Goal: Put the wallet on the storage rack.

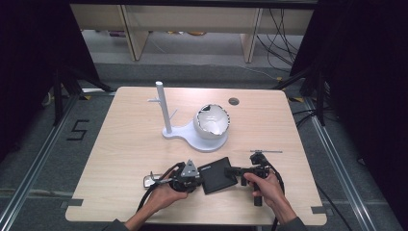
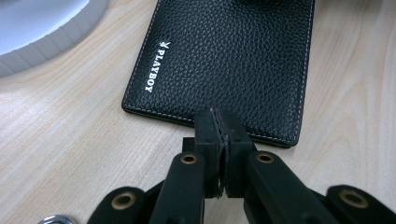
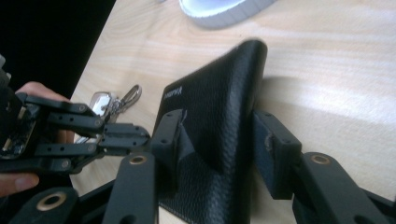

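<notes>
A: Any legible text to log?
B: Black leather wallet (image 2: 224,60): "PLAYBOY" in white capitals along one long edge, small white emblem just above the word.
A: Other markings?
B: Floor left of the bench (image 1: 130,159): numeral "5" (image 1: 78,130) laid out in black tape. Print on the wallet is blurred in the right gripper view.

The left gripper (image 2: 219,135) is black, with two flat jaws on long arms. Round brass rings sit in the arms. In the high view a grey three-cornered plate sits on top of it, and a black cable trails from it. The right gripper (image 3: 219,140) is black too, with brass rings and a black cable. The person wears dark sleeves (image 1: 115,224).
</notes>
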Demonstrator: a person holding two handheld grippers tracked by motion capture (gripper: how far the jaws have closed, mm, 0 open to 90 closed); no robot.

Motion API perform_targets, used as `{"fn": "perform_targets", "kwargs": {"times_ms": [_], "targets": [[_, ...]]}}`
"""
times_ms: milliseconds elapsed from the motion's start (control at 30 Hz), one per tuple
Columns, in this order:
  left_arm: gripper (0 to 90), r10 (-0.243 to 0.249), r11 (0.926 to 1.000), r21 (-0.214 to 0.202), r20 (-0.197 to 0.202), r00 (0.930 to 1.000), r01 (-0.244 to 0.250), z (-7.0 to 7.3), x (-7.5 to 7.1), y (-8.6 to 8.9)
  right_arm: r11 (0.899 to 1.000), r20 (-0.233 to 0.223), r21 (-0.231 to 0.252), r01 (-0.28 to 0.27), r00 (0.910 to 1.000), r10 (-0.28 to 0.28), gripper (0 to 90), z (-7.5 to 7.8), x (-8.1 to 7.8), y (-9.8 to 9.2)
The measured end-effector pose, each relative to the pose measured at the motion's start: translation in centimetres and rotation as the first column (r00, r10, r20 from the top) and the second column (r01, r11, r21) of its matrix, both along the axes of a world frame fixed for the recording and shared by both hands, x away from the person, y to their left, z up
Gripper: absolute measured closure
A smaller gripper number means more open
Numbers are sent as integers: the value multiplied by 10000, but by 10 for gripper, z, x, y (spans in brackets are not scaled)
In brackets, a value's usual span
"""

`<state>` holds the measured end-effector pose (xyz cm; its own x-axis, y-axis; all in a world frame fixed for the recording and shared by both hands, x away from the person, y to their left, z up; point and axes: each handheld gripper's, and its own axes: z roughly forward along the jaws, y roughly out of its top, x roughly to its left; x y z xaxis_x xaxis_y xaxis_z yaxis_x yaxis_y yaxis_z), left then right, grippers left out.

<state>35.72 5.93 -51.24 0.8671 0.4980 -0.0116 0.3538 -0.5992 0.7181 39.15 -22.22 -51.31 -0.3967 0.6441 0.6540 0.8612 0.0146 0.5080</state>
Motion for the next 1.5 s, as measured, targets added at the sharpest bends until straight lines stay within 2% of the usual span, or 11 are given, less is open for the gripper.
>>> {"fn": "perform_targets", "kwargs": {"times_ms": [100, 500, 533, 633, 767, 800, 1133, 1167, 1267, 1300, 1500], "targets": [[869, -54, 10000, 16, 39, 10000, 54, 0, 0, 0, 9984, 136, 505, -235, 9996, 229, 704, 3, -2, 5], [831, -16, 10000, 30, -142, 9999, 17, 1, 1, 2, 9969, 343, 681, -383, 9988, 361, 755, 14, -7, 10], [826, 28, 10000, -17, -134, 9999, -28, 2, 1, 3, 9954, -190, 930, -238, 9995, 257, 758, 17, -9, 12], [804, 16, 9999, -137, -215, 9998, -19, 5, -2, 4, 9956, 614, 742, -579, 9967, 534, 769, 19, -8, 12], [773, -117, 9997, -224, -218, 9997, 112, 9, -4, 5, 9948, 805, 751, -685, 9948, 624, 774, 23, -10, 12], [755, -157, 9994, -315, -195, 9997, 150, 12, -5, 6, 9953, 288, 802, -545, 9982, 524, 775, 28, -13, 14], [622, -41, 9967, -816, -315, 9995, 15, 33, -17, 25, 9931, 954, 984, -642, 9939, 548, 778, 43, -13, 7], [605, -46, 9973, -732, -300, 9995, 24, 35, -19, 30, 9938, 1506, 864, -698, 9870, 562, 778, 44, -10, 4], [595, -47, 9978, -655, -298, 9995, 28, 37, -23, 38, 9938, 870, 1020, -449, 9956, 361, 779, 52, -11, 2], [585, 87, 9959, -898, -400, 9992, -122, 37, -26, 40, 9945, 1367, 899, -530, 9898, 404, 779, 53, -8, -1], [530, 242, 9977, -620, -430, 9988, -269, 40, -37, 65, 9969, 1743, 650, -435, 9842, 316, 778, 75, 5, -8]]}}
